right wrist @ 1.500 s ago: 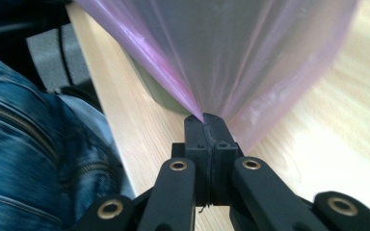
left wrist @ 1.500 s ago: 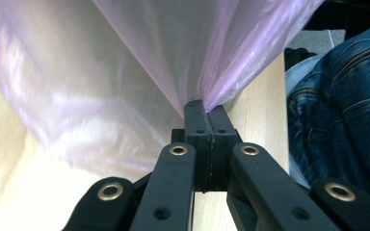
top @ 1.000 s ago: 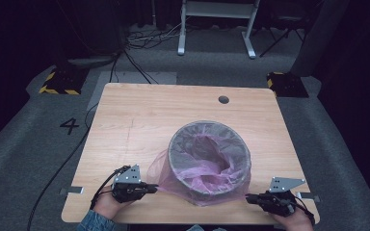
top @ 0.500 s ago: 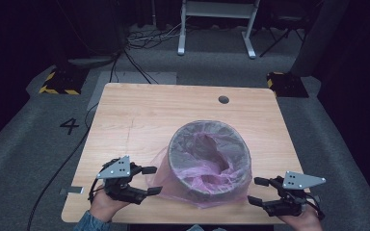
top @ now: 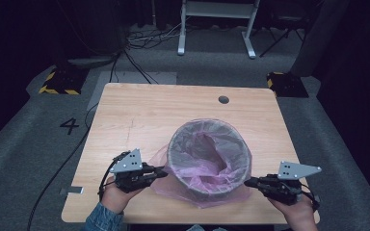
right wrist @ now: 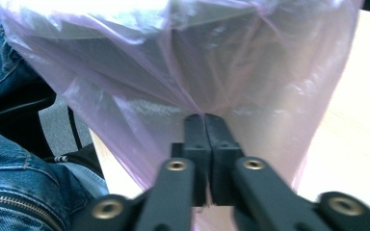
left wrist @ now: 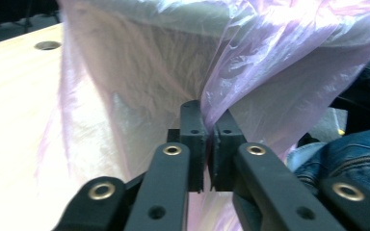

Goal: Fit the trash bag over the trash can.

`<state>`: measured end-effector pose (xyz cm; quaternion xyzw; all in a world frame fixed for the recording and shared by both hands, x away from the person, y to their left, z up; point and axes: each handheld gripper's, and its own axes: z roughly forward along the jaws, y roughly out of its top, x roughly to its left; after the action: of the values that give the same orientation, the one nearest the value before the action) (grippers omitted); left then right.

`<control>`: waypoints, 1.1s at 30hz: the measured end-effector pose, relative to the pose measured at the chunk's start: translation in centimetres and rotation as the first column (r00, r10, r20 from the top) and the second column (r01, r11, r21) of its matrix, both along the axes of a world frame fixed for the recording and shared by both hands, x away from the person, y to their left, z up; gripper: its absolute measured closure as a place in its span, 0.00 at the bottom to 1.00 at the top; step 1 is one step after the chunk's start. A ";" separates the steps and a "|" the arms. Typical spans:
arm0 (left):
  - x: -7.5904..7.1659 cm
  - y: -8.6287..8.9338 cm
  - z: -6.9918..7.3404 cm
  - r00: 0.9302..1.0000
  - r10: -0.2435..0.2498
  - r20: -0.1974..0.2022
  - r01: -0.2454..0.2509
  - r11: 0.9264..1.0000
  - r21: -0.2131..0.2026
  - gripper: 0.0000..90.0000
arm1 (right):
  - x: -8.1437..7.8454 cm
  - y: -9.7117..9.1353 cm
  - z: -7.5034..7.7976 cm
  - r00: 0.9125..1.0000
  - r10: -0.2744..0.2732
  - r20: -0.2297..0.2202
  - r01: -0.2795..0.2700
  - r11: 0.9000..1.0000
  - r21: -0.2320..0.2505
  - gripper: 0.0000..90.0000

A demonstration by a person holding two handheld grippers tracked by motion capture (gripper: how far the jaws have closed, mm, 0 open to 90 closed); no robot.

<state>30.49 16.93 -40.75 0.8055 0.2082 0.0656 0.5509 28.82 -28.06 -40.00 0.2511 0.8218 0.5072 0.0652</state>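
The left gripper (top: 160, 172) is clamping its jaws, which have just been closing, on the loose skirt of the thin pink plastic bag (top: 173, 185) draped over the grey cylindrical bin (top: 208, 159), near the middle of the pale wooden surface (top: 139, 115). The right gripper (top: 250, 182) is likewise pinching the bag's right side after closing, probably so both can pull the liner evenly.

I count one grey bin (top: 208, 159) on one wooden table (top: 139, 115), lined with one pink bag (top: 173, 185). I hold two grippers: my left gripper (top: 161, 172) and my right gripper (top: 247, 182).
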 end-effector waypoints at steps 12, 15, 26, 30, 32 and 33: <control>0.2 0.5 -0.6 0.999 0.050 0.007 -0.050 0.999 0.005 0.98 | 0.0 -0.5 -0.2 0.999 0.027 0.042 -0.029 0.999 0.043 0.46; -0.1 0.2 -0.4 0.999 0.038 0.015 -0.038 0.999 0.003 0.98 | -1.0 0.0 0.4 0.996 0.072 0.047 -0.074 0.996 0.044 0.36; -0.8 -0.9 0.1 0.999 -0.017 0.032 0.016 1.000 0.011 0.98 | -0.9 1.7 0.5 0.999 0.017 0.050 -0.018 1.000 0.005 0.77; -0.7 -0.9 0.1 0.999 -0.012 0.040 0.011 1.000 0.014 0.98 | -0.8 1.3 0.7 0.997 0.009 0.074 -0.008 1.000 -0.005 1.00; -0.7 -0.7 0.1 0.999 -0.006 0.040 0.005 1.000 0.017 0.98 | -0.6 0.9 0.7 0.998 -0.014 0.063 0.014 1.000 -0.002 1.00; -0.6 -0.6 0.0 0.999 -0.001 0.040 0.000 1.000 0.023 0.98 | -0.5 0.7 0.6 0.998 -0.024 0.059 0.025 1.000 -0.003 1.00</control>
<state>29.88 16.38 -40.74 0.8104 0.1963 0.0839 0.5456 28.35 -27.40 -39.37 0.2459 0.8174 0.5120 0.0963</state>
